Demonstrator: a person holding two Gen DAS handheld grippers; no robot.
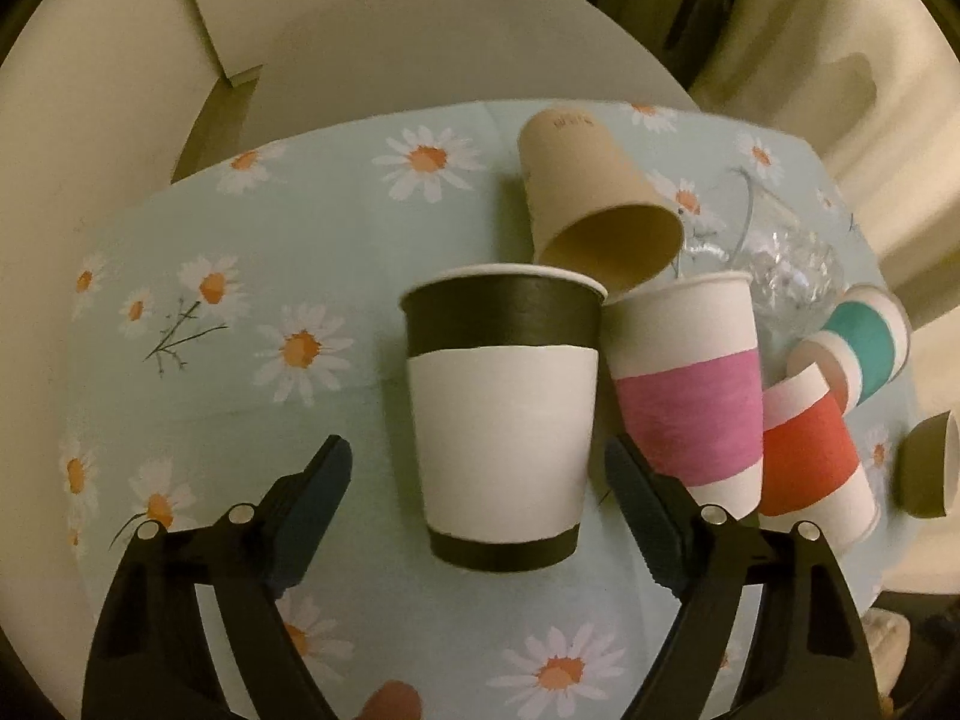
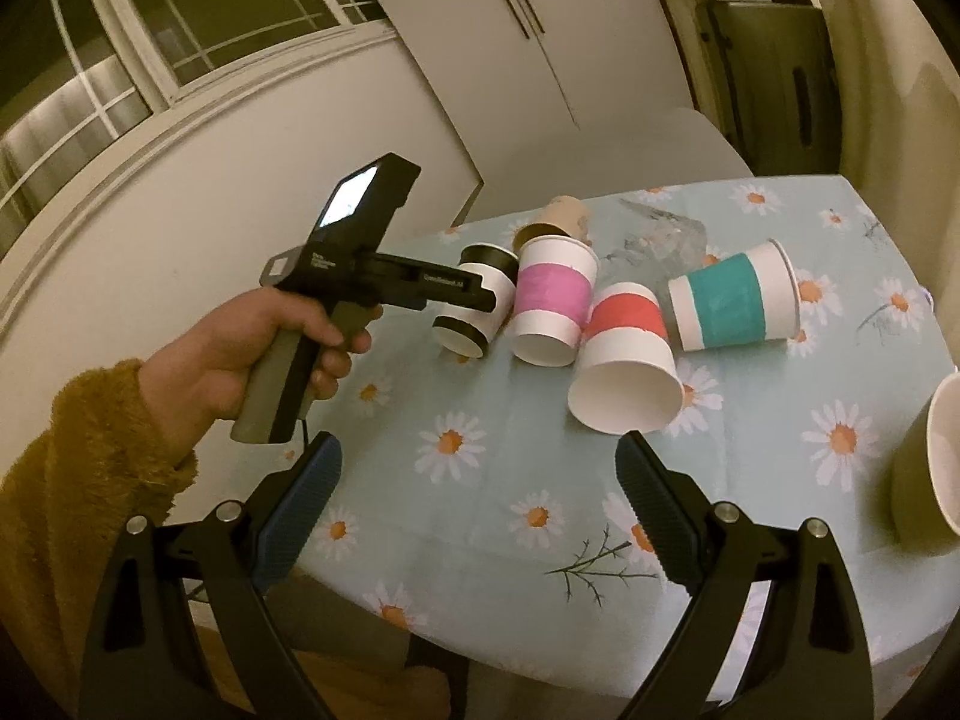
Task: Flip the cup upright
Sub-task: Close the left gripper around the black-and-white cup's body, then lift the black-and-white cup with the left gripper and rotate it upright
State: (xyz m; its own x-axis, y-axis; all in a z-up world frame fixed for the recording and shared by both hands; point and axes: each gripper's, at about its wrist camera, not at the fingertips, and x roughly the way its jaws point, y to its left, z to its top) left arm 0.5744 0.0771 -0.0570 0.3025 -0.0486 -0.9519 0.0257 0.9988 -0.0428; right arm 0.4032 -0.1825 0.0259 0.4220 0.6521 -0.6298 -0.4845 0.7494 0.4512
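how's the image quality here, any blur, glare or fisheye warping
Left wrist view: dim yellowish light, soft blur on the black-banded cup, table edge bowed by the lens. Right wrist view: sharper, window frame curved, bright glare on the left gripper's screen.

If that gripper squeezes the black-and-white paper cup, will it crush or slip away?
The black-and-white cup looks like thin paper, so a hard squeeze would probably dent it. It appears empty, hence likely light. Lying tilted against the pink-banded cup, it might roll if nudged by the open left gripper.

Dim, yellowish indoor light in both fisheye views, with dark rounded corners and strongly curved edges. Fine detail looks soft and grainy. The window (image 2: 120, 30) is dark. A small screen (image 2: 354, 195) on the handheld device glares white.
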